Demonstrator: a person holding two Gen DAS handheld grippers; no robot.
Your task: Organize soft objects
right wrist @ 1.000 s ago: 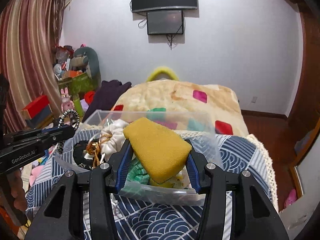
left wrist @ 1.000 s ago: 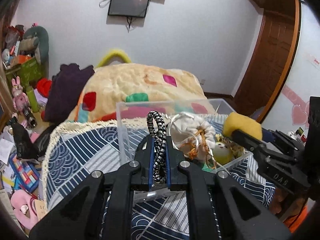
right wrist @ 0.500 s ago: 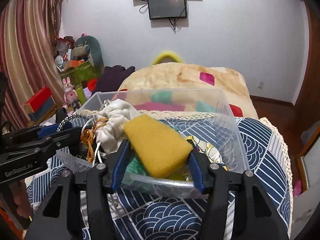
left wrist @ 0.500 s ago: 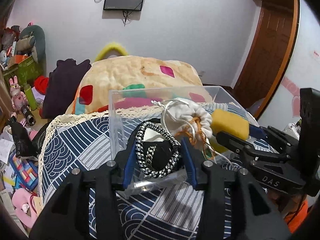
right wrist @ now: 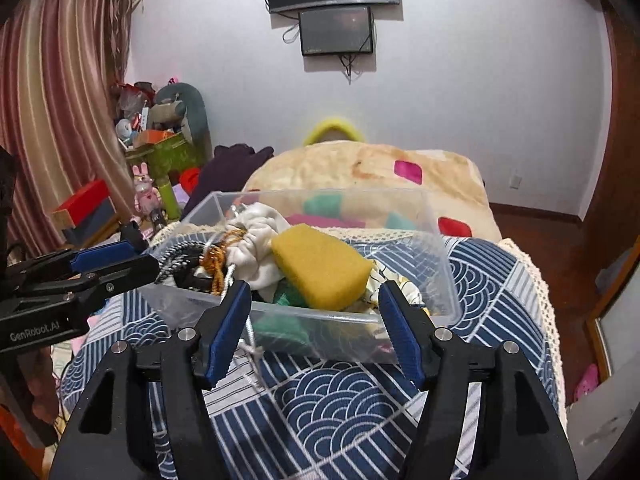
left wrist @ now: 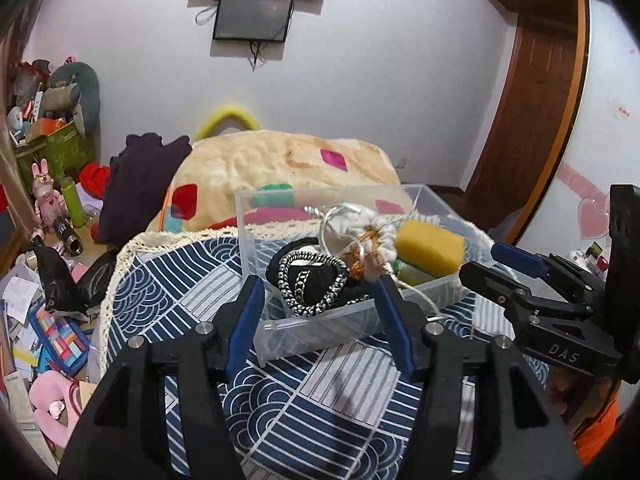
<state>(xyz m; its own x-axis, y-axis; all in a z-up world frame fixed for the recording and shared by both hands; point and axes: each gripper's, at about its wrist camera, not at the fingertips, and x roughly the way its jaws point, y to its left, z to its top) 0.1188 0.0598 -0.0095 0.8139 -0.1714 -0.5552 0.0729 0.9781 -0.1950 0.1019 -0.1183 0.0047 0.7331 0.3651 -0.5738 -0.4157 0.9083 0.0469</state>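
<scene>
A clear plastic box (left wrist: 316, 330) stands on the blue wave-patterned cloth (left wrist: 320, 396). Inside lie a black-and-white braided cord loop (left wrist: 314, 286), a white drawstring pouch (left wrist: 360, 232) and a yellow sponge (left wrist: 430, 245). My left gripper (left wrist: 318, 294) sits just in front of the box's near wall, its jaws opening and nothing between them. In the right wrist view the sponge (right wrist: 320, 268) rests on the pouch (right wrist: 256, 240) inside the box (right wrist: 444, 268). My right gripper (right wrist: 314, 302) is at the near rim, its jaws opening and free of the sponge. Each gripper shows in the other's view (left wrist: 492, 268) (right wrist: 116, 262).
A beige blanket (left wrist: 280, 160) with coloured patches lies beyond the box. Toys, books and boxes clutter the floor (left wrist: 44, 320) on the left. A wooden door (left wrist: 532, 120) stands at the right, and a screen (left wrist: 252, 16) hangs on the far wall. The cloth has a lace edge (right wrist: 532, 280).
The left gripper opened and let the braided cord drop into the box. The right gripper opened off the yellow sponge, which now lies in the box. Both pulled back slightly.
</scene>
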